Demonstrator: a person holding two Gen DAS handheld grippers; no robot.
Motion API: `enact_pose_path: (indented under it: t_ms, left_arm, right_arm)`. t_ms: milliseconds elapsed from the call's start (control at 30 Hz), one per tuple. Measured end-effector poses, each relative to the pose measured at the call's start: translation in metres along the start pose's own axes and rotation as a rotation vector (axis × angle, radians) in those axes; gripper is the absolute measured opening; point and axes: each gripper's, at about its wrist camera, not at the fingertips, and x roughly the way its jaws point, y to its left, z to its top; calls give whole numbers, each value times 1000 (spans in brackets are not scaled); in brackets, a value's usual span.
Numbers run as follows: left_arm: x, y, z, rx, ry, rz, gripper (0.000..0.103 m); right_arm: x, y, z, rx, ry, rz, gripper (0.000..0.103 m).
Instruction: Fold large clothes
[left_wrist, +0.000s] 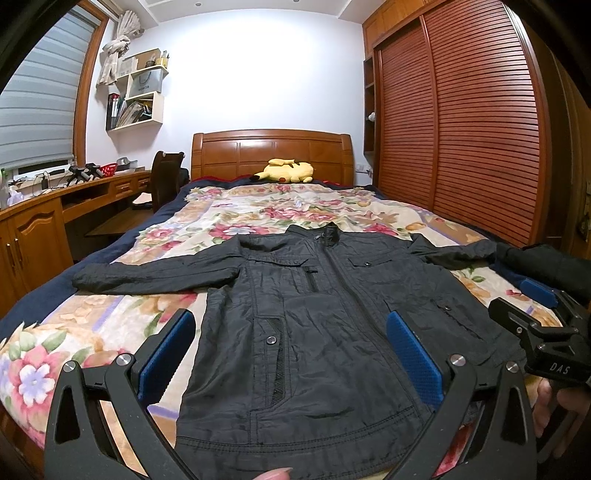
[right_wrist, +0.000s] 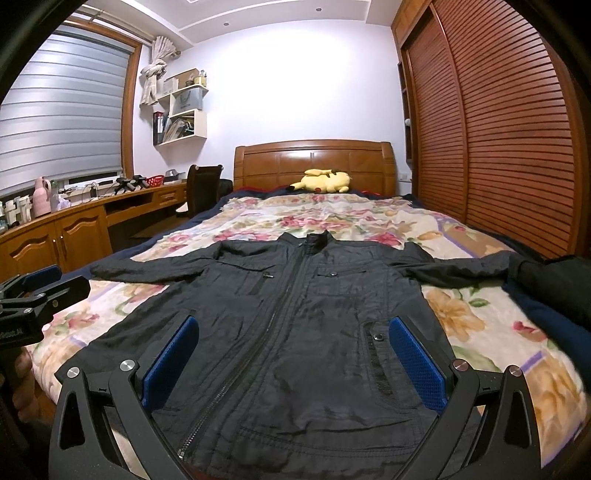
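A bedroom: a wooden bed (left_wrist: 271, 147) under a floral blanket (right_wrist: 454, 314), slatted wardrobe doors (left_wrist: 480, 122) along its right side. The black jacket (left_wrist: 314, 332) lies front-up and zipped across the blanket, collar toward the headboard, hem at the near edge, both sleeves spread outward. Its fabric is thin, crinkled and quilted, with snap pockets. The far sleeve end on the right merges with a dark blanket fold and is hard to separate.

The left gripper (left_wrist: 291, 354) hovers over the hem's left part, its 2 blue ribbed pads spread wide, holding nothing. The right gripper (right_wrist: 291, 358) hovers over the right part, likewise spread and empty. Bare blanket lies beyond the collar up to a yellow plush toy (right_wrist: 325, 181). A desk (right_wrist: 74, 221) runs along the left wall.
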Motion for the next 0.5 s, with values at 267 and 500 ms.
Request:
enact_pose_path:
  t_ms: [267,500]
  left_arm:
    - [-1,-2,-1,0,0,0,103]
    - [-1,-1,-1,-3,0,-2,103]
  right_arm:
    - [1,0,0,1,-3,0,102]
    - [0,0,0,1,-3,0,102]
